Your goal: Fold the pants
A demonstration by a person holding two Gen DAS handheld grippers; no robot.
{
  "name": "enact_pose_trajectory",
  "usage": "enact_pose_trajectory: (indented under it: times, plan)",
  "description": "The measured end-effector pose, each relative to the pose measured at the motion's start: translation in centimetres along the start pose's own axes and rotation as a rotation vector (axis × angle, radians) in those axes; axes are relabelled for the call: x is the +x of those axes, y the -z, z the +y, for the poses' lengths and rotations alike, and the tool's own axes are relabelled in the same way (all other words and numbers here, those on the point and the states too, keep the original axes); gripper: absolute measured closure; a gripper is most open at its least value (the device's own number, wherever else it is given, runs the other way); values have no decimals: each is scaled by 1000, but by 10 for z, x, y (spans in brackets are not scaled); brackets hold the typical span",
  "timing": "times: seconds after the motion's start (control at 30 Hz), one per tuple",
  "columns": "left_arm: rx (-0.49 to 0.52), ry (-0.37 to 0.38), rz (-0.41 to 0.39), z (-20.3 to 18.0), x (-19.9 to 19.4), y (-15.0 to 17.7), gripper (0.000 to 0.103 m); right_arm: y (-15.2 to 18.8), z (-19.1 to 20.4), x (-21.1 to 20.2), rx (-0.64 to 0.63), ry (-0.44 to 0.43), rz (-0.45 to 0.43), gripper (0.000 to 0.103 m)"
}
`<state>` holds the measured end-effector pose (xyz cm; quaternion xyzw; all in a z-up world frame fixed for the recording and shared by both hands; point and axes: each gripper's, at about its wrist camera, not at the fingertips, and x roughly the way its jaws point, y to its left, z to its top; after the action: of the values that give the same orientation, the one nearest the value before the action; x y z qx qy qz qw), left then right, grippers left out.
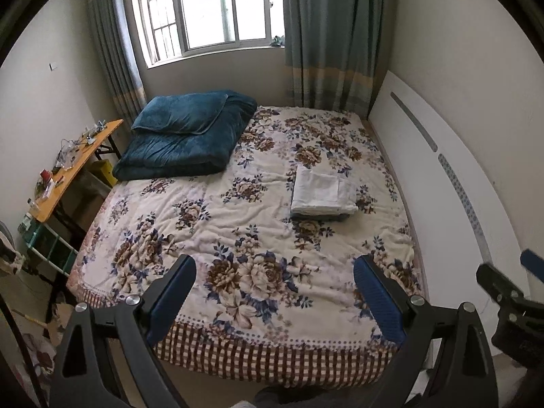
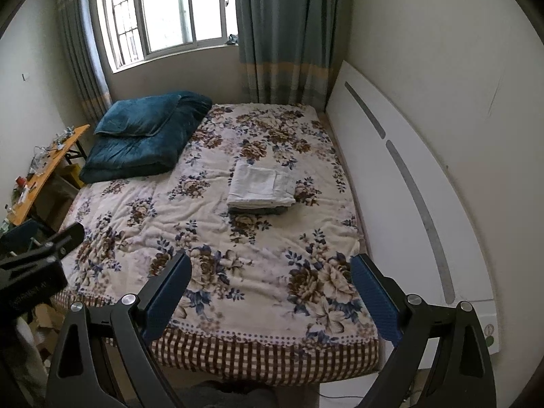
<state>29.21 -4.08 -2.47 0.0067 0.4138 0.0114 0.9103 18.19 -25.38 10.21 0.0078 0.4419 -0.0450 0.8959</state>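
Note:
A white folded garment (image 1: 321,192) lies on top of a darker folded piece on the right half of the flowered bed (image 1: 210,210); it also shows in the right wrist view (image 2: 260,187). My left gripper (image 1: 275,268) is open and empty, held above the foot of the bed, well short of the stack. My right gripper (image 2: 270,267) is also open and empty above the foot of the bed. The right gripper shows at the right edge of the left wrist view (image 1: 510,292). The left gripper shows at the left edge of the right wrist view (image 2: 37,258).
A folded dark teal quilt (image 1: 183,136) with a pillow lies at the bed's far left corner. A cluttered wooden table (image 1: 68,170) stands left of the bed. A white headboard (image 1: 442,176) runs along the right wall. Window and curtains (image 1: 326,34) are behind.

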Motion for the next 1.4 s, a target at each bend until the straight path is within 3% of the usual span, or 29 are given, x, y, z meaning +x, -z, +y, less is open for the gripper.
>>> enact_pose_trajectory:
  times: [0.17,0.23,0.53,1.4]
  plan:
    - [-12,-9,-11,-1,19,-6,8,-8,-4,18,8,11,-3,6]
    - [-7,-12,-6,-3,26,-8,1,-13,-4,26,9,16,-9,6]
    - [18,-45,3,-12,47,-13,0,-23,-11,66,28,27,17,3]
    - [17,-57,6,-16,53,-4,0,-12,-5,82,34,10,23,3]
